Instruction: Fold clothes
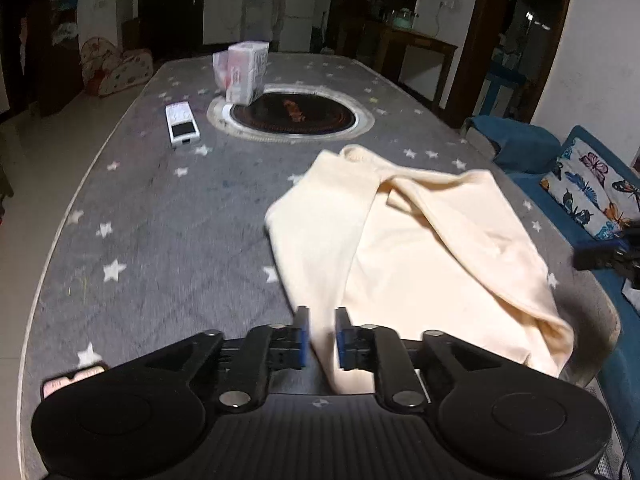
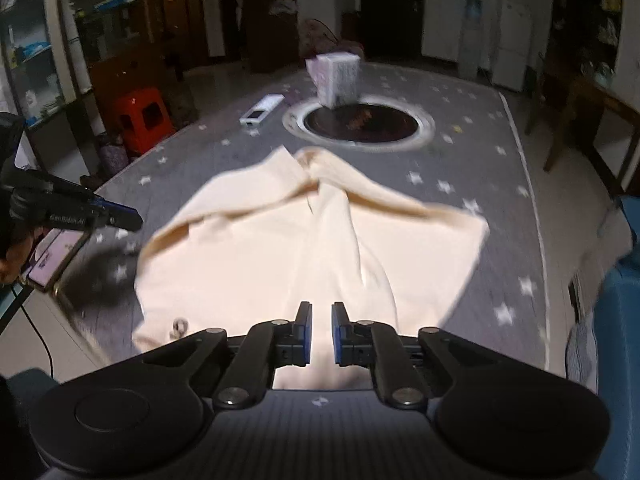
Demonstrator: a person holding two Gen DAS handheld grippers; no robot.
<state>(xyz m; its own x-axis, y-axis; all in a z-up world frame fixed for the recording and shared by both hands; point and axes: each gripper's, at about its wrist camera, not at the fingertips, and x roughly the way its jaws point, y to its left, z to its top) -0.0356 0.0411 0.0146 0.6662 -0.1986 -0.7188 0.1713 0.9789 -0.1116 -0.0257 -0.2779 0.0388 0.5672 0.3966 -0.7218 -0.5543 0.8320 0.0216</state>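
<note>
Cream garment (image 1: 420, 240) on table (image 1: 160, 208); left hand-held gripper (image 1: 322, 336) pinching it, right hand-held gripper (image 2: 321, 332) parted.

A pale cream garment (image 1: 420, 248) is seen on a grey worktop (image 1: 160, 220) patterned with white stars. A black disc ringed in silver (image 1: 292, 114) is set into it. The remote (image 1: 182, 124) is white with a dark panel. The left tool (image 1: 322, 322) is black with blue pads (image 1: 304, 336). A cushion (image 1: 592, 188) is printed with coloured butterflies. A stool (image 2: 142, 118) is coloured red.
</note>
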